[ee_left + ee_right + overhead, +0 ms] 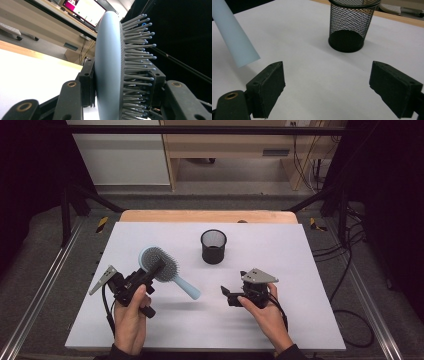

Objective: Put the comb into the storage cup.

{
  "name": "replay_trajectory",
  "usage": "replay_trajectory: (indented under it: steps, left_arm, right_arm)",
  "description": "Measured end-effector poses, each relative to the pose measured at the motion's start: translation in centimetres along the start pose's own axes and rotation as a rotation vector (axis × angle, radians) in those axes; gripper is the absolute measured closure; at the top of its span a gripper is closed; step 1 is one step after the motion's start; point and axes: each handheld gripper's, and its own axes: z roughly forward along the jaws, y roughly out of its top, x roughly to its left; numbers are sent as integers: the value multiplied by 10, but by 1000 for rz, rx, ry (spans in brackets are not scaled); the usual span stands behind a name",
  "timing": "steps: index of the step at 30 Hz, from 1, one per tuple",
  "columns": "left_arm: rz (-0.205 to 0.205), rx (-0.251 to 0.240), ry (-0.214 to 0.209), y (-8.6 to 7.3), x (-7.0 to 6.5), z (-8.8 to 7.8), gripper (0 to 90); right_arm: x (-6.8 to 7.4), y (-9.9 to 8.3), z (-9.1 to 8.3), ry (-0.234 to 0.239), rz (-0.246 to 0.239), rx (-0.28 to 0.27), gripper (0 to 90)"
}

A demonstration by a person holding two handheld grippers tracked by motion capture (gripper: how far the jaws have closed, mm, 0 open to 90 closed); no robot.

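Note:
A light blue hairbrush (pixel 172 269) is held up over the left of the white tabletop (pixel 300 320), with my left gripper (pixel 154 267) shut on its round head. Its handle (pixel 189 289) slants right and toward me. In the left gripper view the jaws clamp the brush head (pixel 108 62) from back and bristle side, bristles (pixel 137 50) pointing right. My right gripper (pixel 231 296) hovers low at centre-right, open with nothing between its pads (pixel 270 87). The handle's tip (pixel 235 42) hangs just beyond its left jaw. A black mesh cup (pixel 213 247) stands upright behind both grippers; the right gripper faces the cup (pixel 352 25).
A wooden strip (pixel 207 216) borders the tabletop's far edge. Metal rails (pixel 40 285) and loose cables (pixel 350 270) run along the floor at either side. Beyond the table stand a wooden desk (pixel 225 142) and a white cabinet (pixel 120 155).

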Motion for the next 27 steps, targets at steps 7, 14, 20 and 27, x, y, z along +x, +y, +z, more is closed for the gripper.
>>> replay_trajectory:
  steps: [7,14,20,27]
  left_arm:
    - [-1,-1,1,0,0,0,528]
    - [1,-3,3,1,1,-1,528]
    - [2,-2,2,1,1,-1,528]
    - [2,-2,-2,1,0,0,527]
  right_arm:
    - [-8,0,-5,-21,-7,-3,127]
    - [-14,0,-9,-20,1,-13,120]
    - [-20,0,-14,-12,3,-21,118]
    - [-30,-1,-21,-26,15,-25,121]
